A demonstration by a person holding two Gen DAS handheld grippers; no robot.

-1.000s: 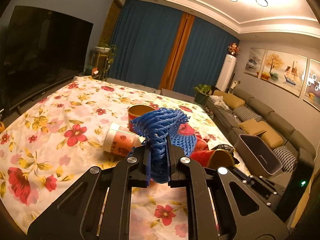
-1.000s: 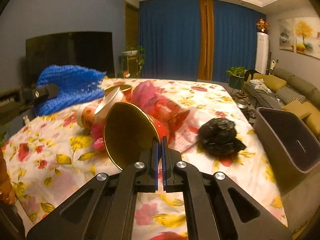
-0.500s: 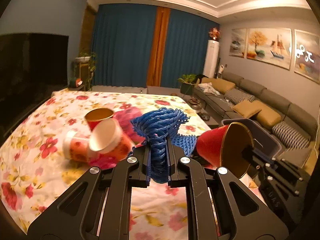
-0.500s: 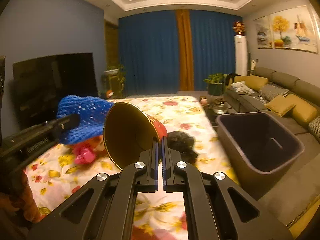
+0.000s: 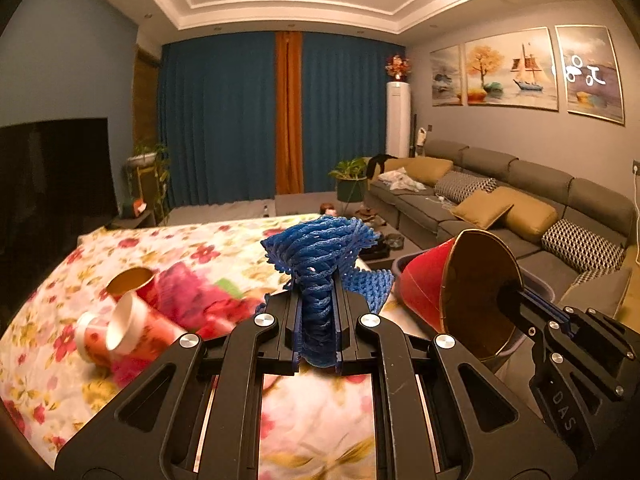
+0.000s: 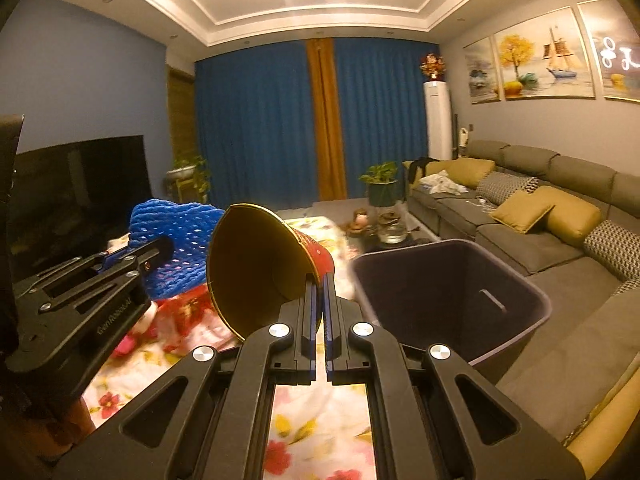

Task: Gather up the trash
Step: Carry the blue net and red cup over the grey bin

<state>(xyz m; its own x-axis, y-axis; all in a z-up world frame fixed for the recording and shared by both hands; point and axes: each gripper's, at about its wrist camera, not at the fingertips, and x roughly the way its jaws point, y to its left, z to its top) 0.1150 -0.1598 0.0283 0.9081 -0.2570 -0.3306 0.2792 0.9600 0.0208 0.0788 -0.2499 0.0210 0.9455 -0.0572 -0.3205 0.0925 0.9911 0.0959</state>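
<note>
Left gripper [image 5: 318, 312] pinches blue foam net [image 5: 320, 256]; right gripper [image 6: 319, 300] clamps red paper cup [image 6: 260, 268] rim, near dark bin [image 6: 452, 280].

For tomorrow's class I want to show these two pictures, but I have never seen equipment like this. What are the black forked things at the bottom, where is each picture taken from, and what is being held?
There is no robot here. A person carries a two-finger gripper in each hand, and each gripper has a wide-angle camera looking forward along its fingers. The black forks are those fingers.

One picture comes from the left gripper. It is shut on a blue foam net. The other picture comes from the right gripper, which pinches the wall of a red paper cup with a gold inside. Each camera also catches the other gripper at its side.

Below lies a flowered cloth with more rubbish: other paper cups and something pink, too blurred to name. The dark bin stands right of the cloth, before a grey sofa.
</note>
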